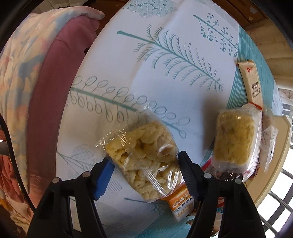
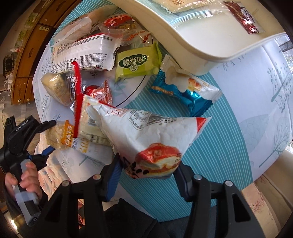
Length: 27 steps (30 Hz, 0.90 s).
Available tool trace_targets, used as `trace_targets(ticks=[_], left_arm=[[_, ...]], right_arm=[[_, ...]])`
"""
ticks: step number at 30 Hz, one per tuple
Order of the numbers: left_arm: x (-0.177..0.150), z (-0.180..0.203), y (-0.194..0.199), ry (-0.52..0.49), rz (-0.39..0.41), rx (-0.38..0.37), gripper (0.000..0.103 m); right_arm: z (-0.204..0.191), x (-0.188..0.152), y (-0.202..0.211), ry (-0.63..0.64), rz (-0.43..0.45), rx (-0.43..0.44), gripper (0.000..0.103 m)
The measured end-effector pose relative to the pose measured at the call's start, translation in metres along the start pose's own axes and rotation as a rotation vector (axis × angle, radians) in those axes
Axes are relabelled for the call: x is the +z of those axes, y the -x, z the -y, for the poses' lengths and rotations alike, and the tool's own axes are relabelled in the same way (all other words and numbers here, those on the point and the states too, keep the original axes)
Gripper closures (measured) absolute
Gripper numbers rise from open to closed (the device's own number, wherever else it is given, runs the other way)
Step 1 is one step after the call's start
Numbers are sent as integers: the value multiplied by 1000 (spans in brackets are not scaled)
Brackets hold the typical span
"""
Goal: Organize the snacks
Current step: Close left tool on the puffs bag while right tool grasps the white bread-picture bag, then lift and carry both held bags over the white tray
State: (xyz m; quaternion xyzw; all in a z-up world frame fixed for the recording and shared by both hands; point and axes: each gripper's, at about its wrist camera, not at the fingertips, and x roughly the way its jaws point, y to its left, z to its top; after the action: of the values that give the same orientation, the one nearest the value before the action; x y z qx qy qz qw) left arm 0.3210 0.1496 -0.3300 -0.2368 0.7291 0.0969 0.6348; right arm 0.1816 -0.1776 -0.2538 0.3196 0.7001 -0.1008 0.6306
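Note:
My left gripper is shut on a clear oat-snack pack with an orange label end, on the table. It shows from the side in the right wrist view, with the left gripper around it. My right gripper is shut on a white bag printed with a red pastry, held above the table. A cream bin stands ahead of it and holds a dark red packet and a clear packet.
A pile of snacks lies left of the bin: a green pack, a blue-and-white pack, a white labelled pack. In the left wrist view a yellow noodle-like block and a beige cracker pack lie right. A quilt is at left.

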Motion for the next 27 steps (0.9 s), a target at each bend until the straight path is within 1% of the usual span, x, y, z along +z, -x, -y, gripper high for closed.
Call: trace_targets(ticks=[6, 11, 13, 14, 20, 23, 27], left_arm=[[-45, -11, 17, -54, 9, -16, 35], [-81, -26, 40, -105, 45, -44, 35], [-88, -26, 52, -145, 73, -55, 36], [-80, -19, 61, -159, 86, -58, 36], [-111, -11, 101, -272, 220, -87, 36], [-125, -10, 111, -328, 280, -118, 36], [-142, -10, 124, -393, 328, -170, 36]], right_arm=[[-6, -21, 14, 18, 39, 16, 49], [-17, -37, 25, 46, 80, 31, 49], [-19, -44, 31, 62, 101, 39, 49], [-19, -47, 34, 69, 112, 43, 49], [-20, -67, 54, 115, 201, 75, 49], [-23, -79, 64, 146, 251, 92, 49], [-26, -96, 75, 186, 318, 102, 49]])
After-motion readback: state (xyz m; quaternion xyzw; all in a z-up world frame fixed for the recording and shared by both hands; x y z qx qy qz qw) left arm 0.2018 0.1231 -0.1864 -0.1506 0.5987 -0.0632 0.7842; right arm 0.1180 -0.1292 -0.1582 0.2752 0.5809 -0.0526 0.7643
